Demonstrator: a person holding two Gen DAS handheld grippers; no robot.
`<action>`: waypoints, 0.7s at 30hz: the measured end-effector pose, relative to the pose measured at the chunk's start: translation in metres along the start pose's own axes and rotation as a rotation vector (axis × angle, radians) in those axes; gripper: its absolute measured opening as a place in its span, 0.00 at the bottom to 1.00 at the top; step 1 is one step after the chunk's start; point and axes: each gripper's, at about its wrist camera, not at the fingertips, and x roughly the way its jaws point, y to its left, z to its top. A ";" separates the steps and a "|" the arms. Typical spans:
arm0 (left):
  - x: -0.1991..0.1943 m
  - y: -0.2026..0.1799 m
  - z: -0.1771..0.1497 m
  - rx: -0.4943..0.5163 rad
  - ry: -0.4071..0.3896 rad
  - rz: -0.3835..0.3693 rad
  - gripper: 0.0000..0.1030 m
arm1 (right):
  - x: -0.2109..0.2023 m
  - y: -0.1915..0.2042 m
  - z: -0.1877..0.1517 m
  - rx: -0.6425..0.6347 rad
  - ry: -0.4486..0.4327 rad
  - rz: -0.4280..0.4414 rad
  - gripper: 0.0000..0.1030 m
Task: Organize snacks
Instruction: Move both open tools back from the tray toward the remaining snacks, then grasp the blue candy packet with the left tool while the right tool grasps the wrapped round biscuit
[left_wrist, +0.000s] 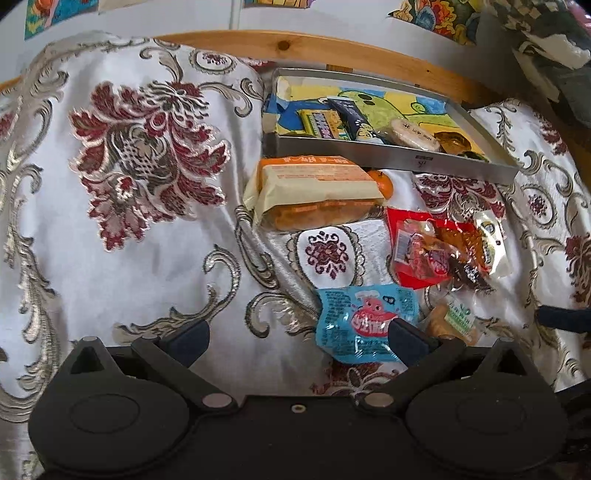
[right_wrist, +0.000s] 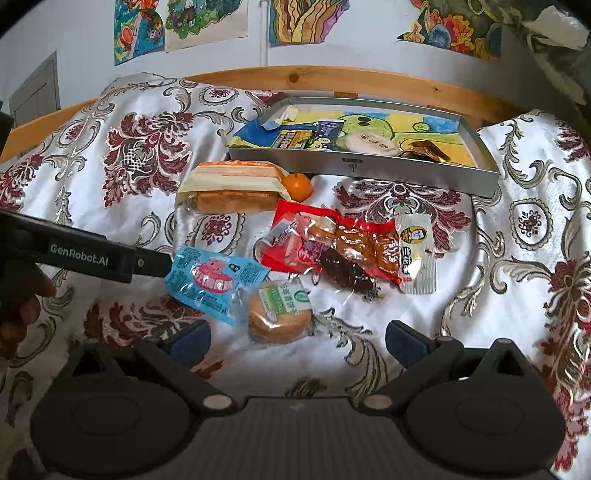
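Both grippers gape empty; the left gripper (left_wrist: 298, 338) noses the blue packet (left_wrist: 364, 323), probably bound for the tray (left_wrist: 388, 153) at twelve o'clock; the right gripper (right_wrist: 298, 338) hovers by the round bun (right_wrist: 279, 317).

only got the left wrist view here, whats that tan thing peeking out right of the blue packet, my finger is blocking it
Observer: A round bun in clear wrap with a green and white label, lying on the cloth beside the blue packet.
Operator: is the right gripper holding anything
Observer: No. The right gripper is open with nothing between its jaws, and the bun lies just ahead of it.
Operator: where does my gripper sit from over there
Observer: The left gripper comes in from the left side; one finger has its tip at the blue packet's left edge.
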 end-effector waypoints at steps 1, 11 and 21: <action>0.001 0.001 0.001 -0.006 -0.001 -0.006 0.99 | 0.003 -0.001 0.002 -0.004 0.009 0.008 1.00; 0.014 0.003 0.011 -0.052 -0.001 -0.018 0.99 | 0.038 0.008 0.014 -0.084 0.078 -0.001 1.00; 0.028 0.000 0.003 -0.048 0.041 -0.108 0.99 | 0.056 -0.003 0.007 -0.101 0.091 0.099 0.87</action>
